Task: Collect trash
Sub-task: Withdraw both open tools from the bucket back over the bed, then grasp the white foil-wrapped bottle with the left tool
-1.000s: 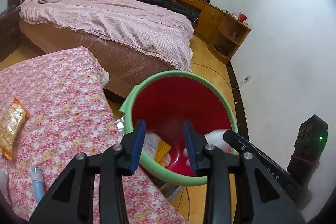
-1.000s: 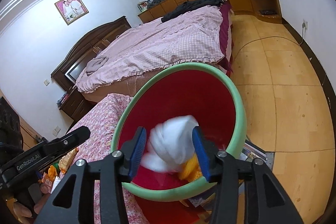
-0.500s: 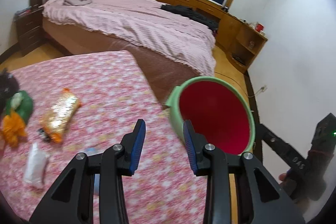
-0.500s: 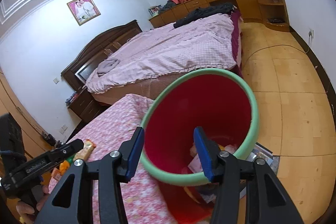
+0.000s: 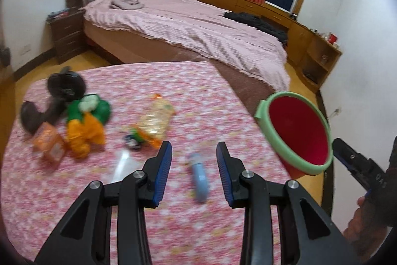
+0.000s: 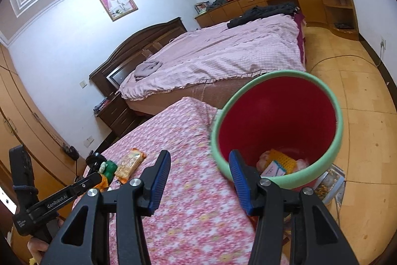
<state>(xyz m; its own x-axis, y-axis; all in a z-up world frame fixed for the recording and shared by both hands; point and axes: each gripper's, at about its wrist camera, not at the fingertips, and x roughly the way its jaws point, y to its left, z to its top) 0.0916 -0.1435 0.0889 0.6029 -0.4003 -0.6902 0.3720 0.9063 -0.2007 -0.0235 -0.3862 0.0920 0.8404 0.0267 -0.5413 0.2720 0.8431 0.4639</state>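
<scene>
Red bin point(image 5: 297, 131) at counter's point(image 5: 173, 81) right edge, handy for drops. Left gripper point(image 5: 194, 153) jaws part-open, empty, framing blue tube point(image 5: 199, 178). Right gripper point(image 6: 199, 167) jaws part-open, empty.

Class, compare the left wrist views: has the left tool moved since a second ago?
Yes. The left tool has swung away from the red bucket, which sits off to its right, and now points at the blue tube on the floral table.
</scene>
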